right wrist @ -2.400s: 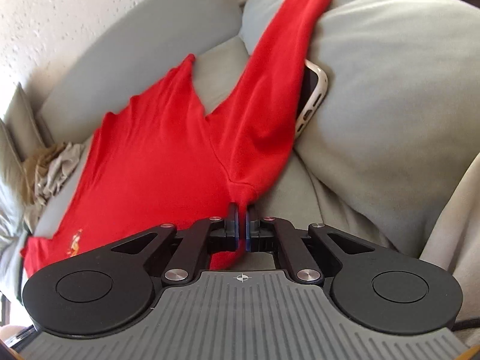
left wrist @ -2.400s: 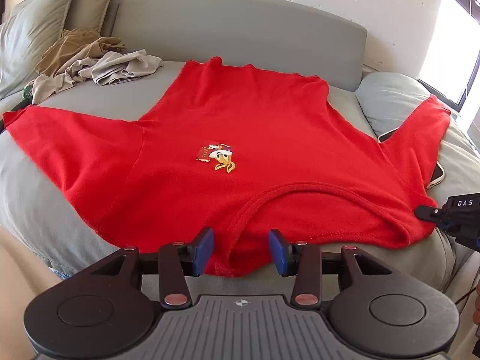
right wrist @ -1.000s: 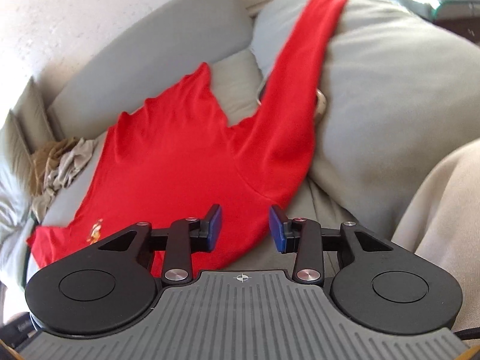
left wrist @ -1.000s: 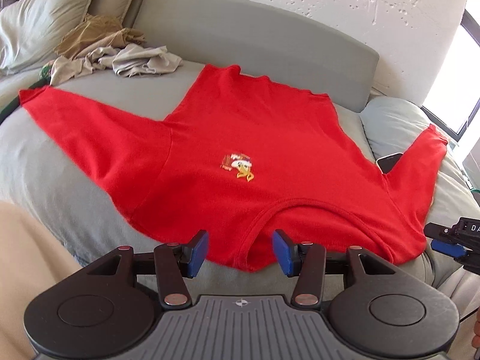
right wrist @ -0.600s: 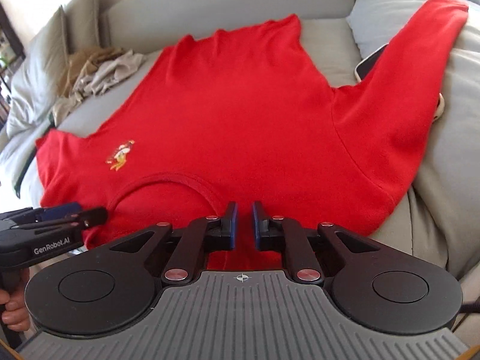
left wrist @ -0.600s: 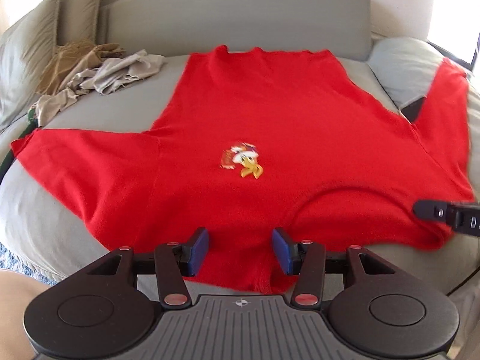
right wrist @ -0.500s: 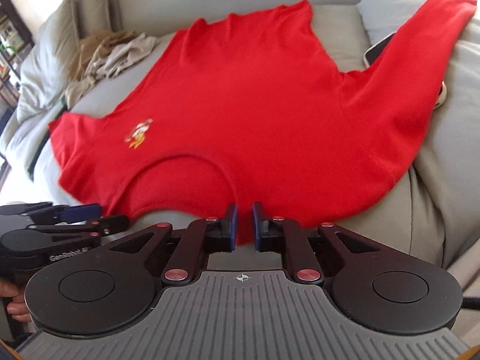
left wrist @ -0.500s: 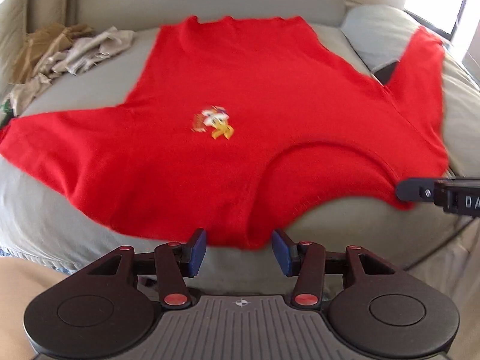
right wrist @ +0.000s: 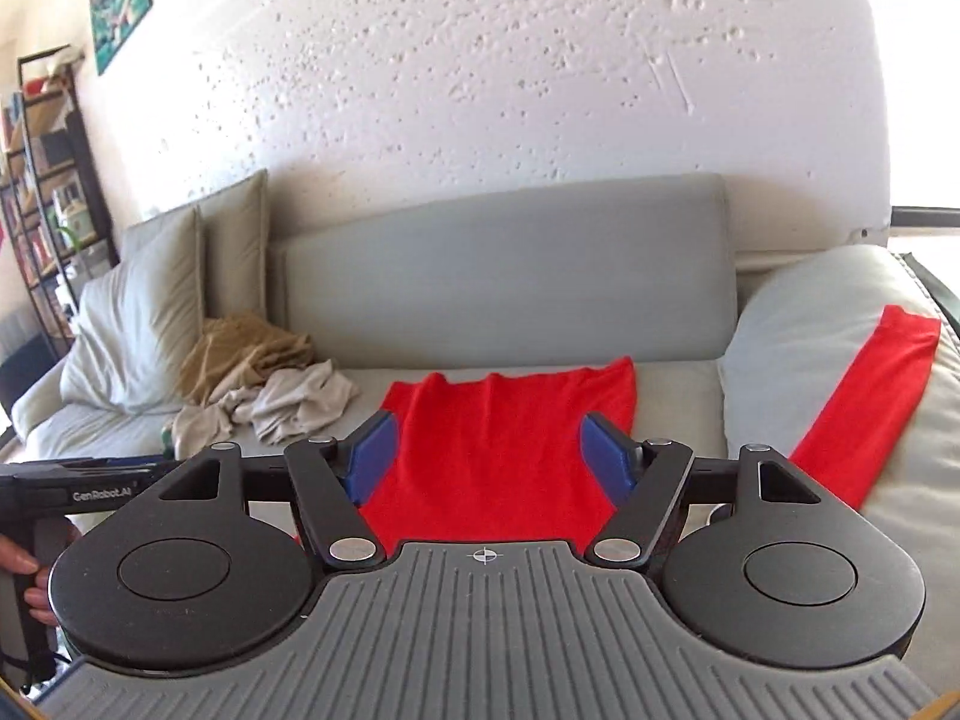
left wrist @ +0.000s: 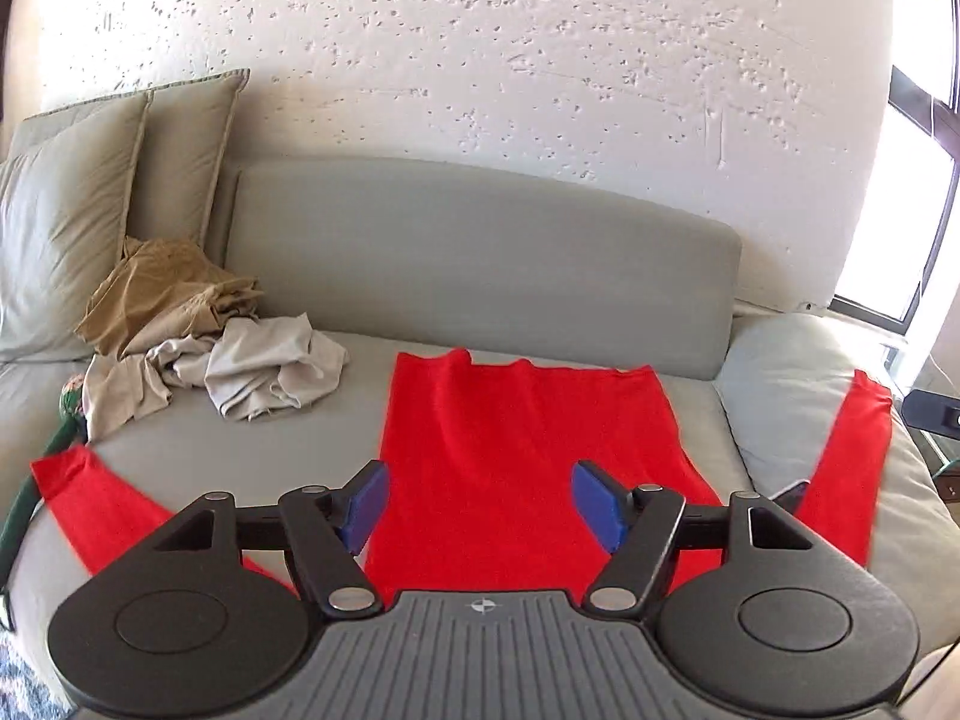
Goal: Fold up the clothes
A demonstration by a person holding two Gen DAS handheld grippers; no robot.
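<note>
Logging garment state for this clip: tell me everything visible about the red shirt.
The red shirt is long-sleeved, plain, of soft knit-like fabric, lying spread flat on the grey sofa, hem toward the backrest and slightly rippled. One sleeve drapes over the grey cushion, the other reaches the seat's opposite edge. Neither open gripper touches it; its near part is hidden.

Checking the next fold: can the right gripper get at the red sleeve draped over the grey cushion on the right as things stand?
Probably yes. The right gripper is open and holds nothing, and the sleeve lies exposed on top of the grey cushion, with nothing over it.
</note>
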